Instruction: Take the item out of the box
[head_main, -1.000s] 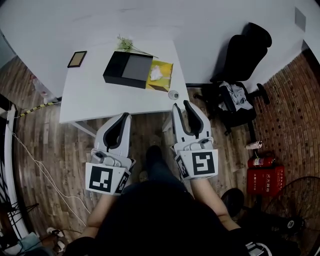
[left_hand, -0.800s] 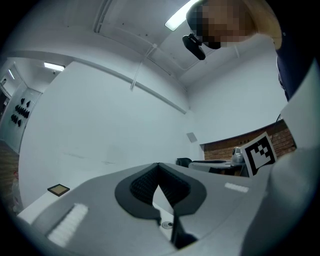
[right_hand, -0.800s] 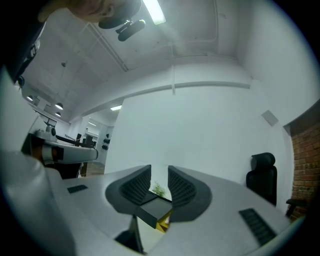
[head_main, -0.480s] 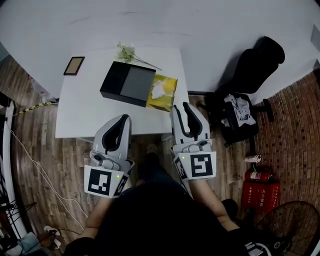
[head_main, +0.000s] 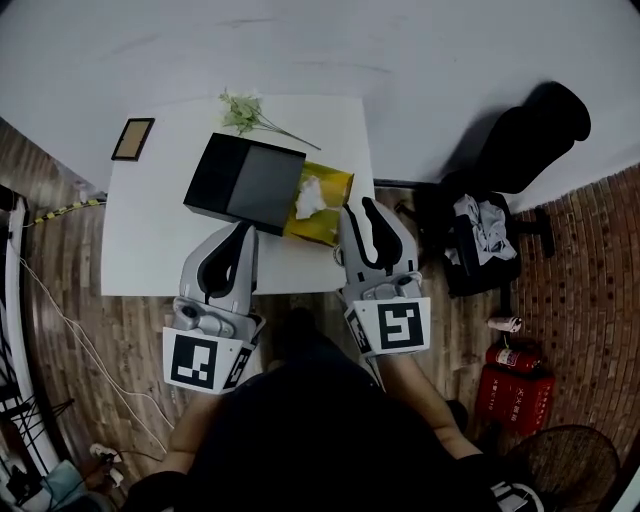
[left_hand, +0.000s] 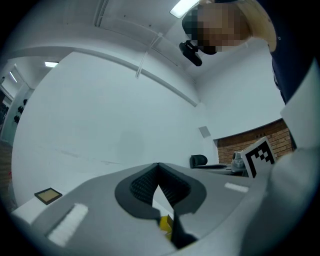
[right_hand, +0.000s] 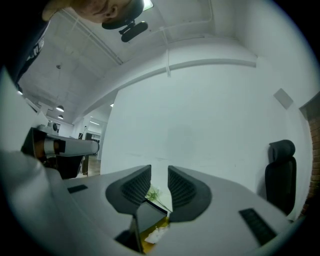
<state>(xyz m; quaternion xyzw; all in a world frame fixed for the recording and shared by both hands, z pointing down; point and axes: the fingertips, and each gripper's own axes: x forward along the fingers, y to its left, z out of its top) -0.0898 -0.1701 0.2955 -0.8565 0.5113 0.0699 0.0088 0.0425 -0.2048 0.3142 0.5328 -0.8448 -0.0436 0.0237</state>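
- The black box (head_main: 245, 183) lies on the white desk (head_main: 150, 245), with a yellow tissue pack (head_main: 322, 203) touching its right end.
- A green sprig (head_main: 243, 108) lies behind the box.
- The left gripper (head_main: 243, 229) hovers near the box's front edge, jaws clenched on nothing.
- The right gripper (head_main: 359, 207) hovers beside the tissue pack, jaws released and empty.

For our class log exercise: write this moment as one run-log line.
left gripper: shut, empty | right gripper: open, empty | black box: on table, not held

No legible text, labels or numbers anywhere
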